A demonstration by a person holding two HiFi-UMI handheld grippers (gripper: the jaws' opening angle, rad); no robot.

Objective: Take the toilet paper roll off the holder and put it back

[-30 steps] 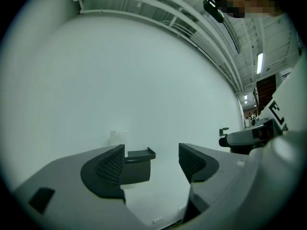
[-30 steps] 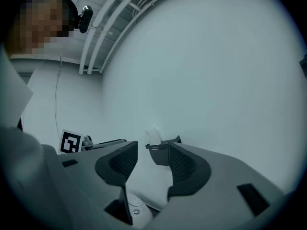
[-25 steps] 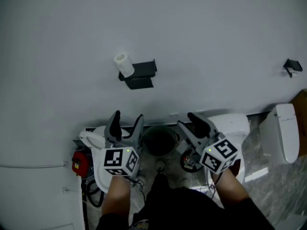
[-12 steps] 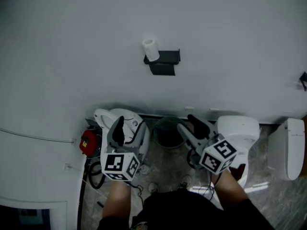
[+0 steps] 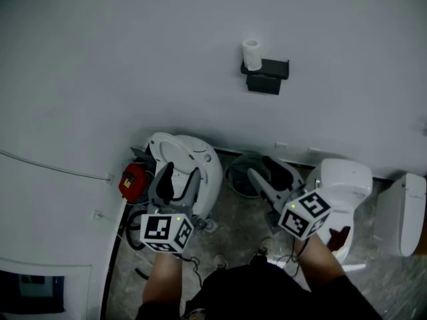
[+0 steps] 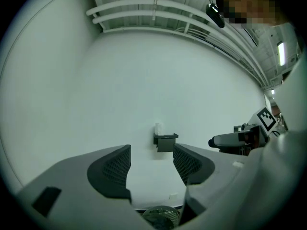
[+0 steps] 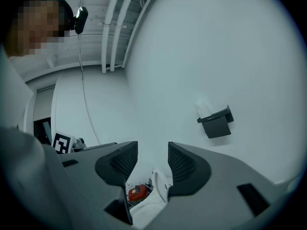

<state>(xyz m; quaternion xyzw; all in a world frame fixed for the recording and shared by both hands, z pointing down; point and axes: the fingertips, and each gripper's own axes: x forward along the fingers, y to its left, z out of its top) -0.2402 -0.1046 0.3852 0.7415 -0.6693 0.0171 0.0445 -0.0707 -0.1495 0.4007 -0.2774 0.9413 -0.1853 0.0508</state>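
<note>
A white toilet paper roll [image 5: 251, 54] stands upright at the left end of a black wall holder [image 5: 267, 75] on the pale wall. Both grippers are low and far short of it. My left gripper [image 5: 180, 175] points at the wall. Its jaws are closing, and nothing is between them. In the left gripper view the roll [image 6: 158, 128] and holder [image 6: 166, 142] show far off in the gap of the left gripper [image 6: 152, 162]. My right gripper [image 5: 265, 169] is open and empty. In the right gripper view the roll [image 7: 203, 108] and holder [image 7: 217, 122] lie up and to the right of the right gripper [image 7: 152, 159].
On the floor along the wall are a white toilet [image 5: 187, 169] under my left gripper, a red object [image 5: 133, 181] beside it, a dark round bin [image 5: 245, 172], and two more white toilets [image 5: 343, 185] [image 5: 403, 212]. A thin cable [image 5: 53, 169] runs along the wall at left.
In the head view the roll and holder have shifted right and upward, and more floor shows. Both grippers sit a little lower in the frame. The left jaws look narrower.
</note>
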